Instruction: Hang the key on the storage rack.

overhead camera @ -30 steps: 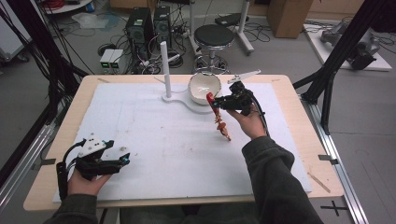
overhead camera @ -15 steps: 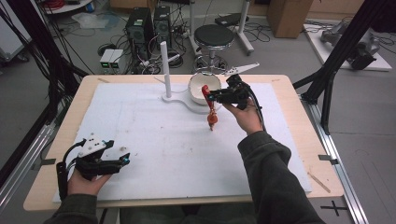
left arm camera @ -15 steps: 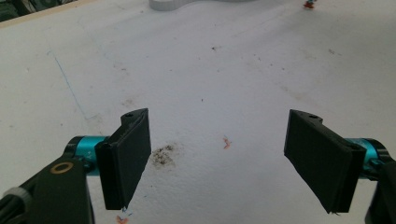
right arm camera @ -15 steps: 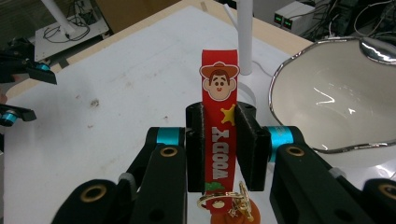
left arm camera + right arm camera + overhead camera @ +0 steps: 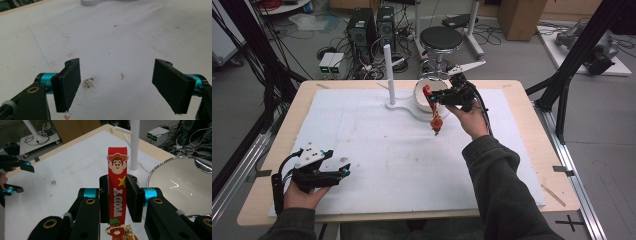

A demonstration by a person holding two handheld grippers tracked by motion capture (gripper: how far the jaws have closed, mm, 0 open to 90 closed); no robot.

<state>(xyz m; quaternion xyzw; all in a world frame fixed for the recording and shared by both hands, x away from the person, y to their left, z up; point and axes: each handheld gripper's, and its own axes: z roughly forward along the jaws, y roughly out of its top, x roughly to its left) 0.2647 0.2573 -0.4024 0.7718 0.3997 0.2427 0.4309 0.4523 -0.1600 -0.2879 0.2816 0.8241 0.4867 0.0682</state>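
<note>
Right gripper (image 5: 117, 195): its two flat black jaws are clamped on a red strap (image 5: 117, 192), one pad pressing on each long edge. In the high view the right gripper (image 5: 447, 95) is held above the far middle of the table.
Red strap: a narrow, flat band standing upright between the jaws, printed with a cartoon cowboy face, a yellow star and the word WOODY. Its looped top rises above the pads.
Hanging end: a gold ring (image 5: 117, 230) sits below the jaws; in the high view a small orange-red charm (image 5: 436, 122) dangles from it, apparently clear of the white mat, though the view is too small to be sure.
Left gripper (image 5: 117, 85): jaws spread wide, nothing between them, pads black and matte with teal collars behind. It hovers low over the near left of the mat.
White mat (image 5: 377, 145): a flat sheet with faint dirty specks and smudges.
Bowl (image 5: 180, 185): shiny, round, pale inside, just beside the right gripper.
White post (image 5: 389, 75): a slim upright rod on a flat white base, near the bowl.
</note>
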